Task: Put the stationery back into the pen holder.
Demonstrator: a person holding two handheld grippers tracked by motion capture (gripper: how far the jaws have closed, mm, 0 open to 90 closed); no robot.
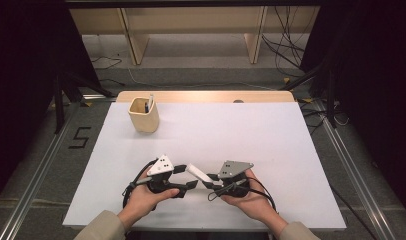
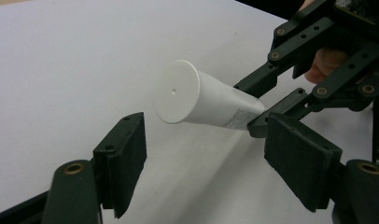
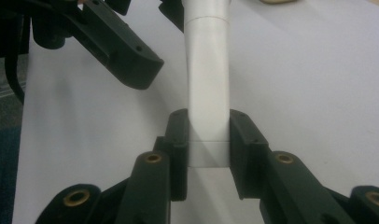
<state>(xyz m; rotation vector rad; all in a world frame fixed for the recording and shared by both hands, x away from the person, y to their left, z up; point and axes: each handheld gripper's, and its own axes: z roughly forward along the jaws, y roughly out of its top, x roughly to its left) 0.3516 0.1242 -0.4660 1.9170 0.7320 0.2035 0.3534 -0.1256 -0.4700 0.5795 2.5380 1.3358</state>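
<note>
In front of you lies a white table [image 1: 271,145], with grey floor and wooden shelf legs behind it. At its far left stands a beige cup [image 1: 143,115] with a pen inside. Near your edge, your two hands hold the tools close together, tips facing each other. Your right gripper [image 3: 207,147] is clenched on the flat end of a white tube [image 3: 207,84], which hangs in the air above the table, cap pointing to your left side. Your left gripper [image 2: 206,154] is released; its pads stand apart on both sides of the round cap and do not touch it.
</note>
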